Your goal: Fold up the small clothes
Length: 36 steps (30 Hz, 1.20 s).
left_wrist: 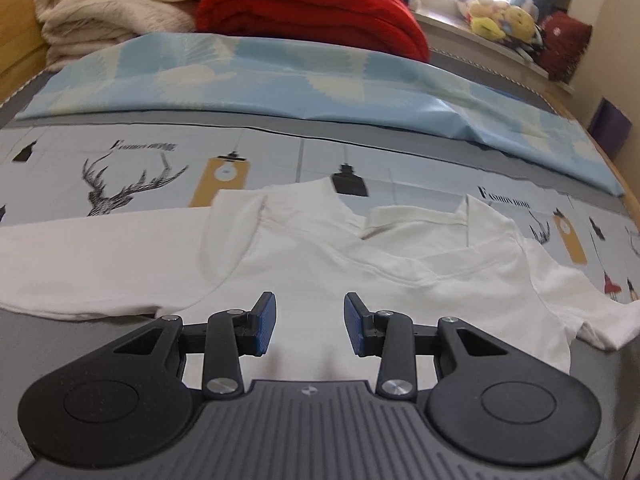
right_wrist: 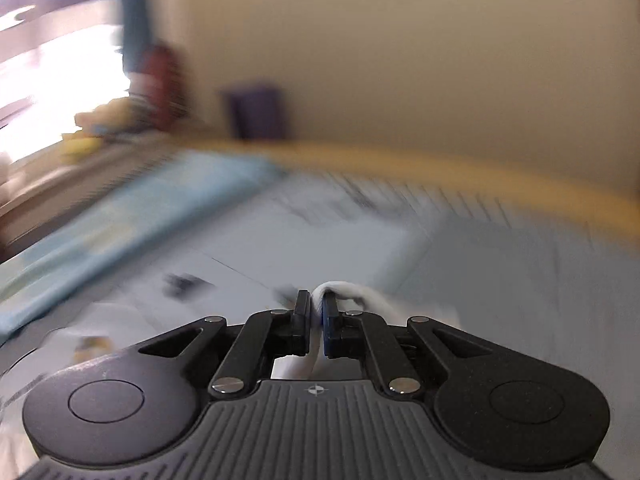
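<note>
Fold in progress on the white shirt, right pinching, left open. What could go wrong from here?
1. The right hand-held gripper pinches only a thin bunched edge of the white shirt; it could slip out.
2. The left hand-held gripper hangs open over the shirt, holding nothing, so a pull may drag the whole shirt.
3. The collar already lies rumpled; a fold may lock that in.

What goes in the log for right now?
left gripper: open above white shirt | right gripper: shut on white cloth | fold: not done

a white collared shirt (left_wrist: 320,264) lay spread flat on the printed bedsheet (left_wrist: 140,168), one sleeve folded inward.
</note>
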### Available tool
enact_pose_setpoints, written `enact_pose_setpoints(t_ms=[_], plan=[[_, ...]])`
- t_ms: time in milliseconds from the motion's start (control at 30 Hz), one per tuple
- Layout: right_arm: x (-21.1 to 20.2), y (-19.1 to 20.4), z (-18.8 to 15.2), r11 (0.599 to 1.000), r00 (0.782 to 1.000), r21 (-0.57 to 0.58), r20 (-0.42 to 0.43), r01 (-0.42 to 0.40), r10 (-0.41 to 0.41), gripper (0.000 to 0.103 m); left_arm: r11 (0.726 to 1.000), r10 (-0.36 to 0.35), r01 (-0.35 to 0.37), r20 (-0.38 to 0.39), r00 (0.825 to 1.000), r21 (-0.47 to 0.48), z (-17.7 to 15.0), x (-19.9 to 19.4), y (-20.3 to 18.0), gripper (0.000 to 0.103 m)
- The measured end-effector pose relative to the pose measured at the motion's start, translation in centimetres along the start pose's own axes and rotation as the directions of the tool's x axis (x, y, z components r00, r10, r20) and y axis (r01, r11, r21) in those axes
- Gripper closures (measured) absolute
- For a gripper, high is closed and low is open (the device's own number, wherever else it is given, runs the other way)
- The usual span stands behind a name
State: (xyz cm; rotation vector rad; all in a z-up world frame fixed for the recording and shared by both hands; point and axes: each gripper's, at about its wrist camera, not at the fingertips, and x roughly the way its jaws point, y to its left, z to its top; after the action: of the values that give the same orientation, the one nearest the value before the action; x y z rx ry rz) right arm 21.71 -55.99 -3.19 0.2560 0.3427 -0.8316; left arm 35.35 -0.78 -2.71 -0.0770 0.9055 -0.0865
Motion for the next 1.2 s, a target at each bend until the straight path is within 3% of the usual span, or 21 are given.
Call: enact_pose_setpoints(t_ms=[67, 100, 133, 200, 300, 367, 400, 467, 500, 533, 633, 700, 767, 833, 967, 1067, 1133, 1200], plan=[[-3.9, 5.6, 0.6, 0.978, 0.981, -0.130, 0.080, -0.163, 0.175, 0.098, 1.000, 0.005, -0.005, -0.003, 1.000, -0.030, 0.3, -0.2, 1.2, 0.062], [-5.8, 7.9, 0.5, 0.954, 0.961, -0.175, 0.090, -0.245, 0.263, 0.098, 0.999, 0.007, -0.007, -0.003, 1.000, -0.051, 0.5, -0.4, 2.0, 0.062], [-8.1, 10.7, 0.1, 0.912, 0.925, -0.226, 0.089, -0.342, 0.369, 0.098, 0.997, 0.007, -0.007, -0.003, 1.000, -0.073, 0.6, -0.5, 2.8, 0.062], [-12.2, 15.1, -1.5, 0.811, 0.840, -0.296, 0.049, -0.504, 0.540, 0.098, 0.994, 0.012, -0.013, -0.003, 1.000, -0.107, 1.0, -0.7, 4.2, 0.062], [-17.6, 20.9, -5.5, 0.608, 0.673, -0.335, -0.122, -0.719, 0.729, 0.097, 0.986, 0.011, -0.013, -0.010, 1.000, -0.164, 1.5, -1.0, 6.5, 0.062], [-19.2, 24.1, -8.8, 0.492, 0.563, -0.274, -0.347, -0.826, 0.750, 0.096, 0.980, 0.004, -0.008, -0.019, 1.000, -0.201, 1.7, -1.0, 7.8, 0.062], [-19.4, 25.2, -10.3, 0.474, 0.527, -0.234, -0.459, -0.849, 0.716, 0.095, 0.977, 0.002, -0.007, -0.024, 1.000, -0.215, 1.8, -0.9, 8.4, 0.062], [-19.5, 26.4, -12.6, 0.489, 0.468, -0.156, -0.631, -0.858, 0.620, 0.095, 0.966, -0.015, 0.004, -0.042, 0.999, -0.257, 2.0, -0.6, 9.6, 0.062], [-19.4, 26.5, -13.0, 0.506, 0.453, -0.134, -0.672, -0.852, 0.586, 0.095, 0.959, -0.029, 0.013, -0.052, 0.998, -0.282, 1.9, -0.4, 10.1, 0.062], [-19.4, 26.4, -13.0, 0.528, 0.453, -0.119, -0.690, -0.841, 0.565, 0.093, 0.950, -0.047, 0.025, -0.062, 0.997, -0.311, 1.8, -0.2, 10.6, 0.062], [-18.8, 25.4, -11.3, 0.604, 0.497, -0.085, -0.664, -0.793, 0.559, 0.077, 0.921, -0.095, 0.054, -0.089, 0.991, -0.386, 1.4, 0.7, 12.1, 0.062], [-18.0, 24.2, -10.5, 0.675, 0.551, -0.063, -0.634, -0.735, 0.542, 0.073, 0.908, -0.102, 0.049, -0.106, 0.989, -0.416, 1.1, 1.5, 12.7, 0.064], [-16.4, 22.4, -10.3, 0.732, 0.590, -0.010, -0.600, -0.681, 0.540, 0.073, 0.898, -0.114, 0.053, -0.116, 0.987, -0.437, 0.8, 2.4, 13.0, 0.074], [-14.6, 20.9, -10.9, 0.805, 0.631, 0.011, -0.614, -0.594, 0.474, 0.073, 0.894, -0.122, 0.050, -0.134, 0.983, -0.445, 0.5, 3.4, 13.0, 0.078], [-10.4, 18.2, -10.7, 0.873, 0.650, 0.103, -0.628, -0.477, 0.428, 0.073, 0.897, -0.131, 0.044, -0.168, 0.977, -0.440, 0.2, 5.4, 12.0, 0.078], [-8.1, 16.0, -10.3, 0.915, 0.704, 0.150, -0.596, -0.374, 0.386, 0.073, 0.904, -0.129, 0.039, -0.185, 0.974, -0.425, 0.4, 7.0, 11.0, 0.078], [-6.7, 14.1, -10.4, 0.925, 0.707, 0.224, -0.598, -0.305, 0.378, 0.073, 0.912, -0.100, 0.010, -0.199, 0.975, -0.411, 0.5, 7.7, 10.6, 0.077], [-5.3, 12.6, -10.8, 0.921, 0.696, 0.303, -0.606, -0.245, 0.385, 0.073, 0.915, -0.067, -0.031, -0.227, 0.972, -0.401, 0.4, 8.5, 10.3, 0.071]])
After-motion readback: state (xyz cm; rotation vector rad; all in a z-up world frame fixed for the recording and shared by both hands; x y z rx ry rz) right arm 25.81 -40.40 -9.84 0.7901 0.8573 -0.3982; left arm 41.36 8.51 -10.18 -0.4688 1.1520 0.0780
